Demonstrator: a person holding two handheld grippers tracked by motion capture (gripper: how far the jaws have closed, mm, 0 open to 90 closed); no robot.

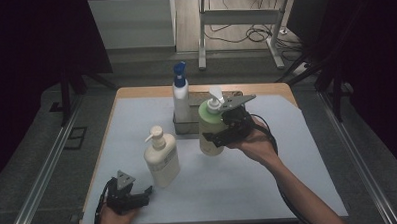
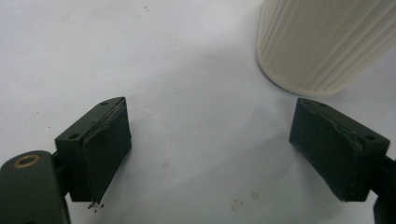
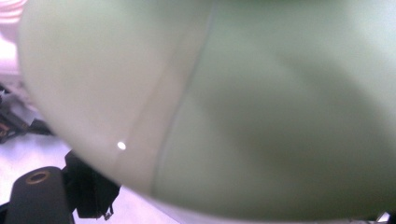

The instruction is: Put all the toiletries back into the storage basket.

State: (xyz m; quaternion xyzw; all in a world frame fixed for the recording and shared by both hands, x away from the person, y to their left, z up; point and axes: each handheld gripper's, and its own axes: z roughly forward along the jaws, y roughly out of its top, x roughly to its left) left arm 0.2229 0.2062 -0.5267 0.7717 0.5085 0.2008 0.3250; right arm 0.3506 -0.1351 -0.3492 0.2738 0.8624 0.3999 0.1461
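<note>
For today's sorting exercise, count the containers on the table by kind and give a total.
Pump bottles: 2 (cream one standing free; green-topped one in the right claw)
Spray bottles: 1 (blue-capped)
Metal trays: 1
Total: 4

A fixed overhead camera looks forward and down onto the bench (image 1: pixel 288 169). Two gripper-mounted cameras look close-up: one at the bench surface, one pressed against the green bottle (image 3: pixel 261 107).
</note>
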